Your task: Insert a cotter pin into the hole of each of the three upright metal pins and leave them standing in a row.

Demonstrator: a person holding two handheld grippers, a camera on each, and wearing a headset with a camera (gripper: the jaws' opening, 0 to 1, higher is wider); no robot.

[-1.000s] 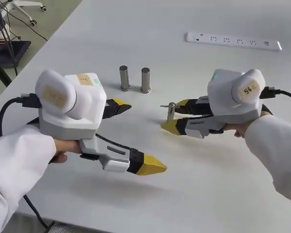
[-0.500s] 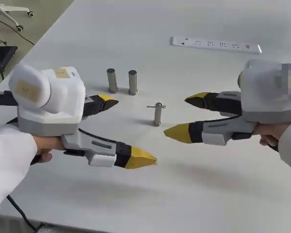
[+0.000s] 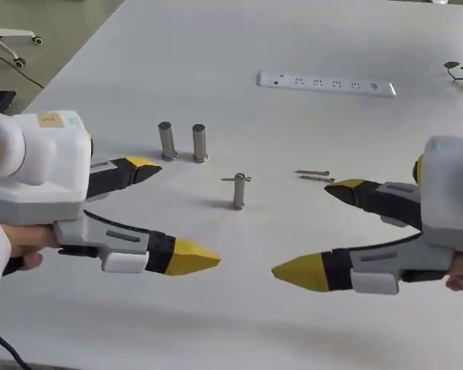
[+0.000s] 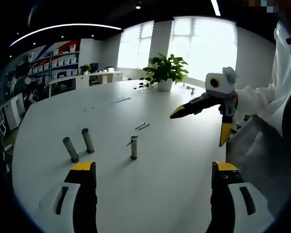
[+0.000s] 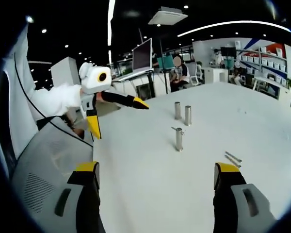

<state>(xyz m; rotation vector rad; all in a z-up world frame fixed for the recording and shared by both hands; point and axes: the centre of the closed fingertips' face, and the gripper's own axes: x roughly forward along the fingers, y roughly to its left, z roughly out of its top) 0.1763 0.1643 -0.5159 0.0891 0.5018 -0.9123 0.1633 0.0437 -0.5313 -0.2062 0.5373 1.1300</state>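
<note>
Three upright metal pins stand on the white table. One pin [image 3: 238,191] carries a cotter pin through its top and stands alone, also seen as pin [image 4: 134,147] and pin [image 5: 179,139]. Two bare pins [image 3: 167,140] [image 3: 199,142] stand side by side behind it to the left. Two loose cotter pins [image 3: 314,175] lie flat to the right of the fitted pin. My left gripper [image 3: 172,212] is open at the left, nothing between its jaws. My right gripper [image 3: 318,231] is open at the right, well clear of the pins.
A white power strip [image 3: 326,83] lies at the far side of the table. A plant [image 4: 165,72] stands at the table's far end in the left gripper view. Office chairs and cables sit on the floor beyond the left edge.
My right gripper has let go of the pin with the cotter pin and drawn back to the right, open. The pin stays standing. The camera has shifted, and the loose cotter pins have come into view.
</note>
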